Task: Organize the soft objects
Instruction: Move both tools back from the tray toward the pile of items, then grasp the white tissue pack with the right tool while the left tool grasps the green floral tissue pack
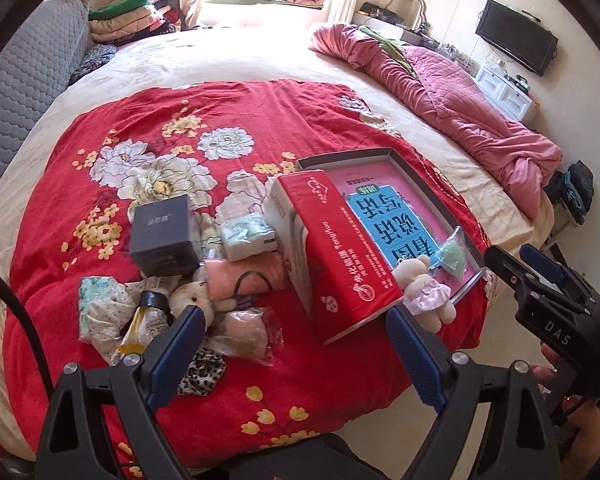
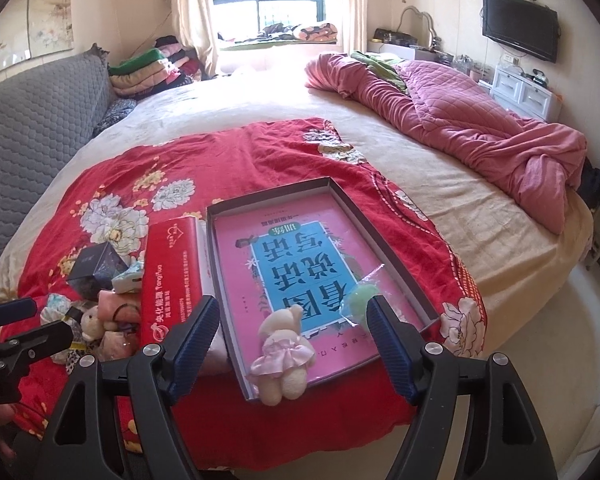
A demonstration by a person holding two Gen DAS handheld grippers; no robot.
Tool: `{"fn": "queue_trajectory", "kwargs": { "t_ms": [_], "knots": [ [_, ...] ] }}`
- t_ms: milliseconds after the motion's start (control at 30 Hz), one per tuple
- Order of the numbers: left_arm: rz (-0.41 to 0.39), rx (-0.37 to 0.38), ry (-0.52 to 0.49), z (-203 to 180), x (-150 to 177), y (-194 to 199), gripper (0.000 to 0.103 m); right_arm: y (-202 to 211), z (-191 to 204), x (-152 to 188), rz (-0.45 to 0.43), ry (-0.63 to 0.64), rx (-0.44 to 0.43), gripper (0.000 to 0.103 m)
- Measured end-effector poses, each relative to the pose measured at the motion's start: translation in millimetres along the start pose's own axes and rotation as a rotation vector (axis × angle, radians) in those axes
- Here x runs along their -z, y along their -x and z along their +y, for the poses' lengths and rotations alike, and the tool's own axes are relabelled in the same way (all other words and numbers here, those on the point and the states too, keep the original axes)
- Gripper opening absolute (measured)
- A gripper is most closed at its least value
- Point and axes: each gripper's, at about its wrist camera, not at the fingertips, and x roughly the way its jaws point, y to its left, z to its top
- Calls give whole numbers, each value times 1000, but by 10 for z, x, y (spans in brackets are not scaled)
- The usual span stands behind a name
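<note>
risk: small cream plush bear in a pink dress (image 2: 283, 354) straddles the near rim of the shallow dark cardboard tray (image 2: 384, 240), one nudge tips it out | your left gripper (image 1: 296, 344) and right gripper (image 2: 290, 334): both wide apart, empty

The right gripper (image 2: 290, 314) hangs wide, nothing between its fingers. Below, a bear in a pink dress (image 2: 282, 356) lies over the near edge of the tray (image 2: 384, 240).

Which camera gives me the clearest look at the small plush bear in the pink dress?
The right wrist view: the small plush bear in the pink dress lies centred and unobstructed, draped over the shallow grey tray's near rim. The left wrist view shows the bear smaller, partly behind the red tissue box.
</note>
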Motion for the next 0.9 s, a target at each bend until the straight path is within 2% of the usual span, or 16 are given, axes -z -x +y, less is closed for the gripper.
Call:
{"fn": "queue_trajectory", "kwargs": {
  "t_ms": [300,900],
  "knots": [
    [-9,-27,131,680,44,117,92,23,484,-32,-12,69,-56,77],
    [30,-98,249,1570,203,-37,92,-403,1517,-71,50,225,-166,77]
  ]
}}
